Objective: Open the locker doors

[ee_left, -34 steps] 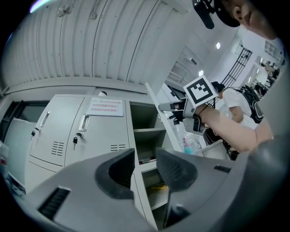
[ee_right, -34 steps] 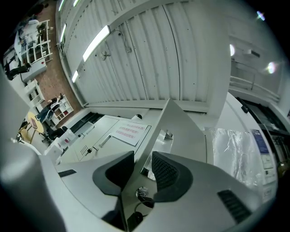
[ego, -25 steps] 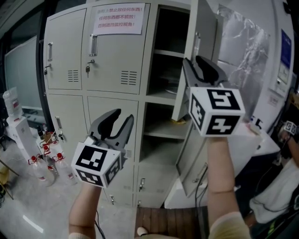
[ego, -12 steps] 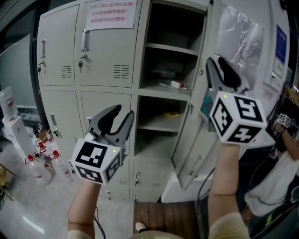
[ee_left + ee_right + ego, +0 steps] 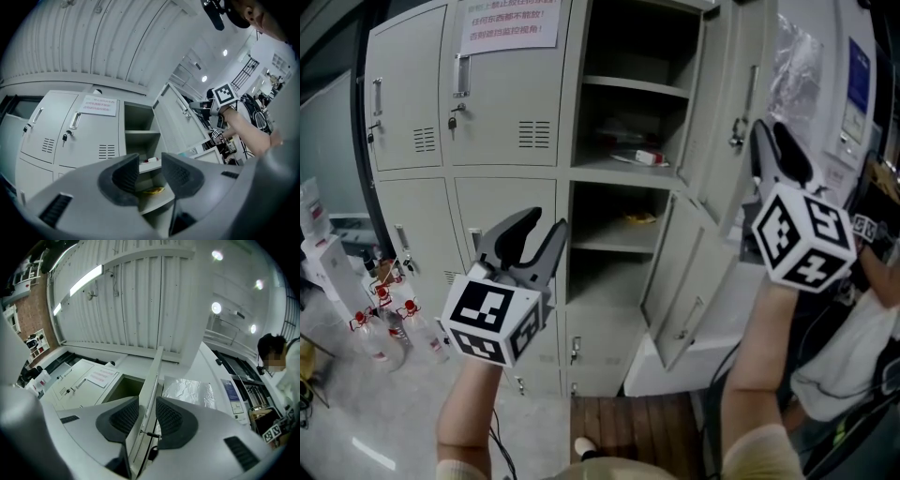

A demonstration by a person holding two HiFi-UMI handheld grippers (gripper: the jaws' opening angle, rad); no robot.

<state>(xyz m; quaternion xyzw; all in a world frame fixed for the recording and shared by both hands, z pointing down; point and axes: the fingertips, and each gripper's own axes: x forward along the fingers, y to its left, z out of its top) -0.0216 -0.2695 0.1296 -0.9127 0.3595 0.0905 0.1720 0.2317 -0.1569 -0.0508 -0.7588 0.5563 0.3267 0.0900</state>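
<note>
While the right tool [image 5: 772, 131] was clamped on the free edge of the upper door [image 5: 722, 84], the head view showed that door standing wide at the right side of the locker [image 5: 566, 112]. The lower door [image 5: 675, 281] beneath it hung open too, jutting outward. The left tool [image 5: 546, 225] hovered in front of the shut doors [image 5: 502, 94] in the two left columns, one of which bore a paper notice [image 5: 508, 23]. Bottles [image 5: 389, 314] stood on the floor at the locker's left foot, and a person [image 5: 862, 356] sat close on the right.

From the left gripper view, the left tool's jaws stood apart with nothing between them; past them lay only a shelf [image 5: 140, 135] in the open compartment. The handles and keys of the shut doors were up and to the left.

Looking along the right tool's jaws, the right gripper view showed the thin door edge running between the pads, its lock pin just beside the right pad. A silvery sheet [image 5: 190, 392] covered the wall behind.

The swing looked nearly complete. To finish it well, the grip should probably follow the hinge's arc without twisting the thin panel and let go before the door reached the sheeted wall. The left columns would come next; the jutting lower door and the bottles seemed the likeliest obstacles.
</note>
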